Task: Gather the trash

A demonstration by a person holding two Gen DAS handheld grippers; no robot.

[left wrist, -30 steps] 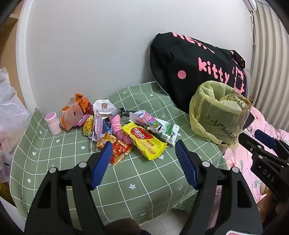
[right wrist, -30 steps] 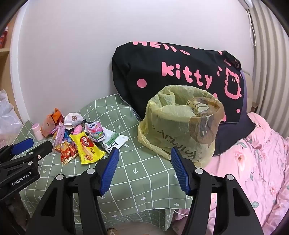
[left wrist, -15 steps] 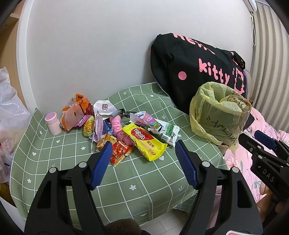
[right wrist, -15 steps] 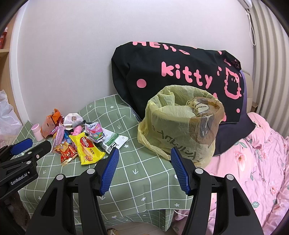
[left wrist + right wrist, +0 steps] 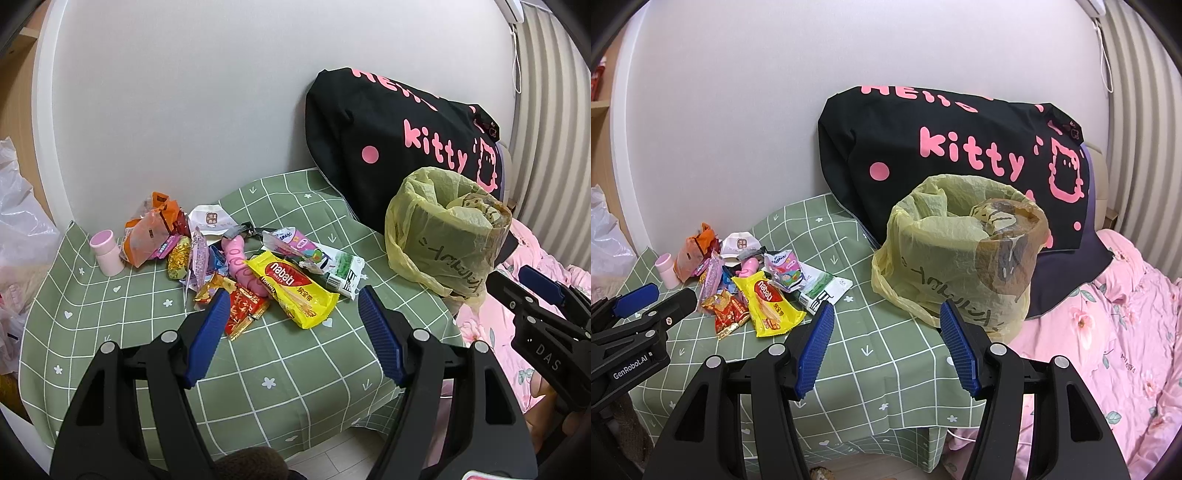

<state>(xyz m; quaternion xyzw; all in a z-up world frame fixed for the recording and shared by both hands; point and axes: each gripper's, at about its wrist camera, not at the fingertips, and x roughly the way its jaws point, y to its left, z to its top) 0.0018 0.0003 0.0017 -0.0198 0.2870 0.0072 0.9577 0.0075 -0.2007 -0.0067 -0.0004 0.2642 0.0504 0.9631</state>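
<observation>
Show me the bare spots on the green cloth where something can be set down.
The green checked cloth is bare along its near edge, in front of the wrapper pile. A second free strip runs between the yellow nabati pack and the yellow bin bag. The back left is crowded, from the pink bottle across to the green-and-white pack.

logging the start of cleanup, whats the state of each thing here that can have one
left gripper: open, empty, above the table
right gripper: open, empty
yellow trash bag: mouth open, upright over a bin at the table's right edge
yellow nabati wrapper: lying flat on the pile's near side
red wrapper: flat, crumpled
pink bottle: upright, left of the pile
black pillow: leaning against the wall
</observation>
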